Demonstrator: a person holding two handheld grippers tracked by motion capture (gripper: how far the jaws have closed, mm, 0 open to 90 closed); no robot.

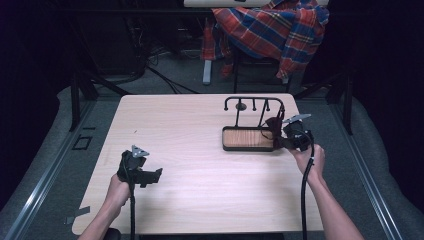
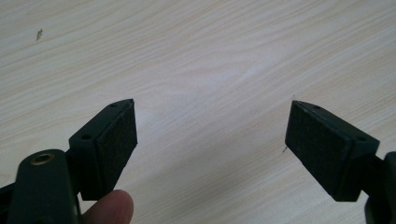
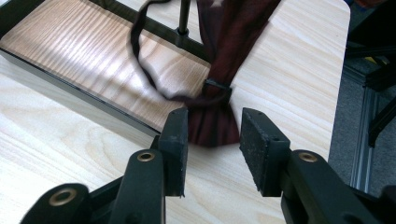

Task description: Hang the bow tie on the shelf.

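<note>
Right hand-held gripper (image 3: 212,140) part-spread around a dark maroon cloth (image 3: 224,56) – blurred – beside a wood-grained rack (image 1: 248,138); left hand-held gripper (image 2: 211,140) spread wide above pale bench (image 2: 210,56).

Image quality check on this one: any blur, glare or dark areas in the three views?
High view: table evenly lit, surroundings nearly black, picture soft overall. Left gripper view: sharp, mild sheen on the wood, pads crisp. Right gripper view: the dark red cloth and its thin strap look smeared, likely motion blur; bright glare streaks on the tray's wood.
</note>
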